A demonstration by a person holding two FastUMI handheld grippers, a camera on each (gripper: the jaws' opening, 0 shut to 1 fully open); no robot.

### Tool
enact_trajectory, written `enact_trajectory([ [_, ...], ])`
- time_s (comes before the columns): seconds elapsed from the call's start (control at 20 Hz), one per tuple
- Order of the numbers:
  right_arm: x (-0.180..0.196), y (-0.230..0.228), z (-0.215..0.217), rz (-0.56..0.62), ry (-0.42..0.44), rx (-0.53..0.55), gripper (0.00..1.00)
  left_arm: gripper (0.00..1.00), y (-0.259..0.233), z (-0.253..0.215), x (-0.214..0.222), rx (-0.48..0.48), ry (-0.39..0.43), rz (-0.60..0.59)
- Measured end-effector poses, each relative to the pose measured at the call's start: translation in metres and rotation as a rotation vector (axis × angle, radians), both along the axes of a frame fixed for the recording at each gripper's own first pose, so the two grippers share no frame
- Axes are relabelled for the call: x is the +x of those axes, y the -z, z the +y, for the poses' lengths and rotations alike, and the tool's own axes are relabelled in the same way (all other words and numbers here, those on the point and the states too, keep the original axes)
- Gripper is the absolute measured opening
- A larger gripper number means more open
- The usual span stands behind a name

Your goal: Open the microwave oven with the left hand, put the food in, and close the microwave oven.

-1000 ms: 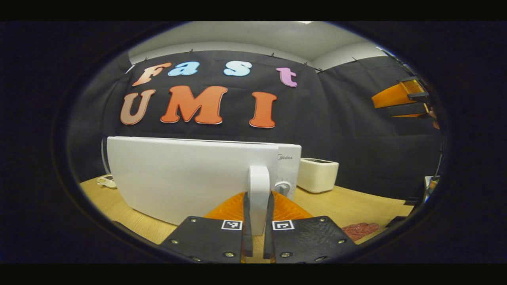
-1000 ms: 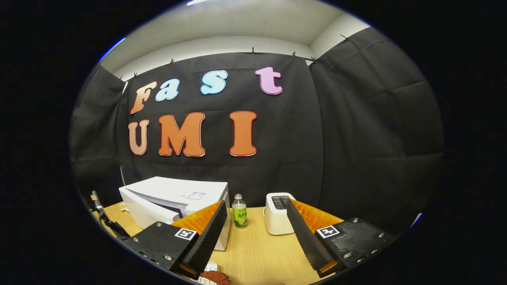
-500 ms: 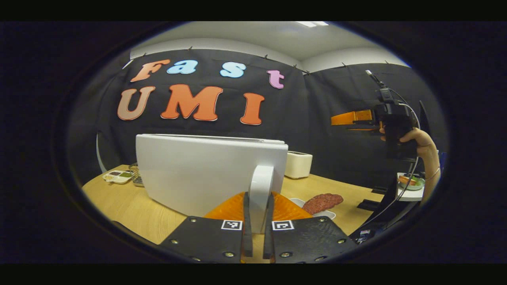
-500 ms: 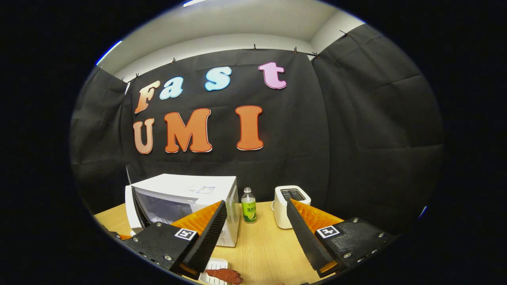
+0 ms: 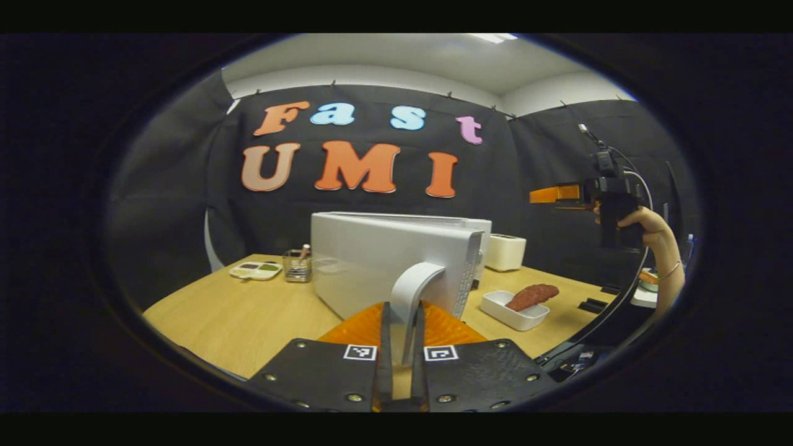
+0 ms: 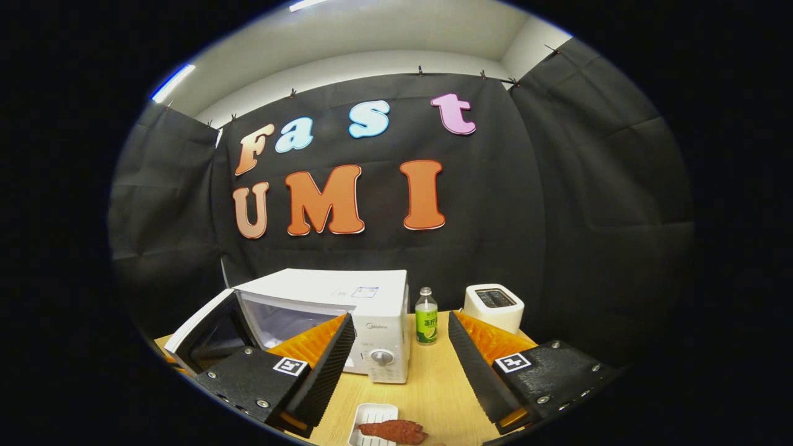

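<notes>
The opening step is in hand. Low in the centre of the left gripper view, the left gripper (image 5: 401, 365) has its fingers pinched narrow on the curved white handle (image 5: 414, 291) of the white box-shaped microwave oven (image 6: 347, 310), both pressing its sides. The white microwave door (image 5: 384, 269) stands swung well out, seen nearly edge-on in that view; in the right gripper view it hangs open at the lower left, the cavity showing behind it.

The right gripper (image 6: 401, 365) hangs above the light wooden desk (image 6: 433, 384) with its fingers spread wide and nothing between them. At the bottom centre of that view, just below the fingers, lies the reddish-brown piece of food (image 6: 393, 429) in its shallow white rectangular tray (image 6: 370, 414), well apart from the oven's mouth.

To my eye the door is open enough. Next, the left fingers should let go of the handle, and the right gripper should come down onto the tray and carry it into the cavity.
</notes>
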State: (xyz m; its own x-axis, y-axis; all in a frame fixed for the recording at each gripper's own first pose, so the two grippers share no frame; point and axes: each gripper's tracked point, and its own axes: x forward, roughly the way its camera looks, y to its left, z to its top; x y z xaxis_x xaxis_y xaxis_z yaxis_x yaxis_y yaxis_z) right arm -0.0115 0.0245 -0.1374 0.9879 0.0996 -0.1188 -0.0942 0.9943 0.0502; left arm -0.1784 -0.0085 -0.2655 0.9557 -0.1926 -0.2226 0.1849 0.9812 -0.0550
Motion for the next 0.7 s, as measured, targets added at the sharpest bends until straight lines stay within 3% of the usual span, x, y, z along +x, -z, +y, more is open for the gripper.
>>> enact_trajectory([
  [0.05,-0.001,0.002,0.006,0.004,-0.010,0.004,0.94,0.15,-0.003,0.017,-0.007,0.006,-0.043,-0.001],
  [0.2,-0.004,0.010,0.015,0.011,-0.029,0.010,0.94,0.14,-0.008,0.057,-0.031,-0.034,-0.135,0.008],
  [0.25,-0.005,0.013,0.017,0.014,-0.030,0.013,0.94,0.25,-0.007,0.070,-0.038,-0.033,-0.162,0.013],
  [0.4,-0.008,0.022,0.016,0.023,-0.024,0.024,0.94,0.33,-0.016,0.109,-0.056,0.000,-0.255,-0.004],
  [0.55,-0.011,0.031,0.009,0.037,-0.005,0.042,0.94,0.85,-0.022,0.135,-0.061,0.035,-0.317,-0.014],
  [0.7,-0.013,0.043,-0.001,0.056,0.020,0.070,0.94,0.86,-0.033,0.161,-0.062,0.046,-0.382,-0.036],
])
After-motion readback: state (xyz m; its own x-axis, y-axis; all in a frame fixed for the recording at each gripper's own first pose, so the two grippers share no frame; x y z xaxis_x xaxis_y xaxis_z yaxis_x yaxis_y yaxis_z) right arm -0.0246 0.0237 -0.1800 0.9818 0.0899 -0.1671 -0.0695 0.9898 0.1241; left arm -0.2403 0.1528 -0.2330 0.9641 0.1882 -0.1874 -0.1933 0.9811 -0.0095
